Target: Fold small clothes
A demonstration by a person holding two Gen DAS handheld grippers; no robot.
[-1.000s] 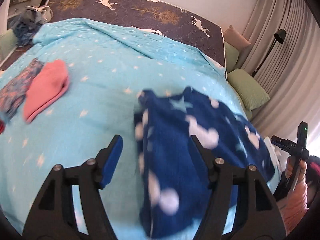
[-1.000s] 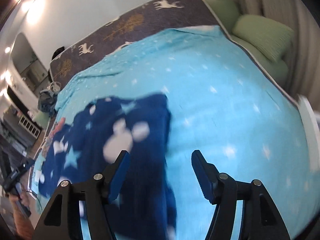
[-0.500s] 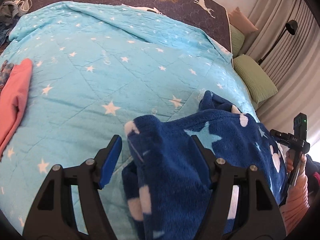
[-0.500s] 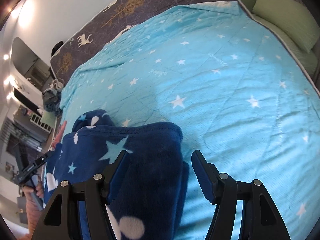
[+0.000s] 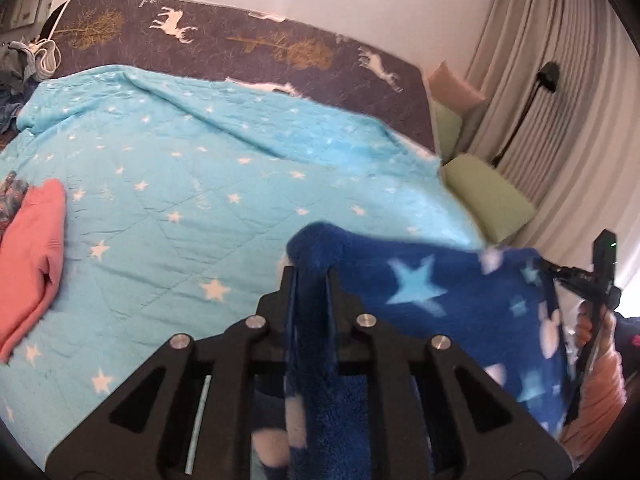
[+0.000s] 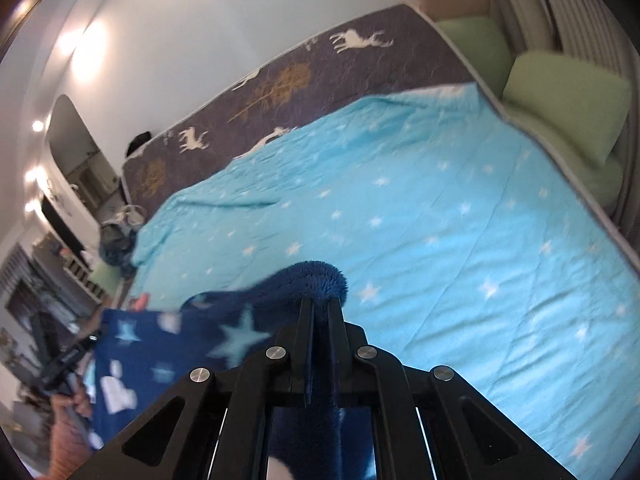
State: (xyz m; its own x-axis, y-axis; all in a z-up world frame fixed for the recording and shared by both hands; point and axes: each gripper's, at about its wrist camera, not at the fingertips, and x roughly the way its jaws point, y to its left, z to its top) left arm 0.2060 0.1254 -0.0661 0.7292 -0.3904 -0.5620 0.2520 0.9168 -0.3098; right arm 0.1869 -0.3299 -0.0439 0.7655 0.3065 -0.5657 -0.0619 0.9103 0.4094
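Note:
A dark blue fleece garment [image 5: 420, 284] with pale stars and white blobs hangs stretched between both grippers, above the near edge of the turquoise star quilt [image 5: 200, 184]. My left gripper [image 5: 312, 270] is closing its jaws on one bunched upper corner, and the pads press the fleece. My right gripper [image 6: 320, 300] is shut on the other corner of the garment [image 6: 168, 344]. The rest of the cloth droops below and is hidden by the gripper bodies. Each wrist view shows the other hand and its tool at the garment's far edge.
A folded pink garment [image 5: 32, 256] and a patterned one [image 5: 10, 200] lie on the quilt's left side. A clothes pile [image 5: 16, 76] sits at the far left corner. Green cushions [image 5: 488, 196], a floor lamp [image 5: 548, 72] and curtains line the right.
Both grippers went from wide open over the blue garment to closed on its corners. The garment has risen off the quilt and now hangs spread between them.

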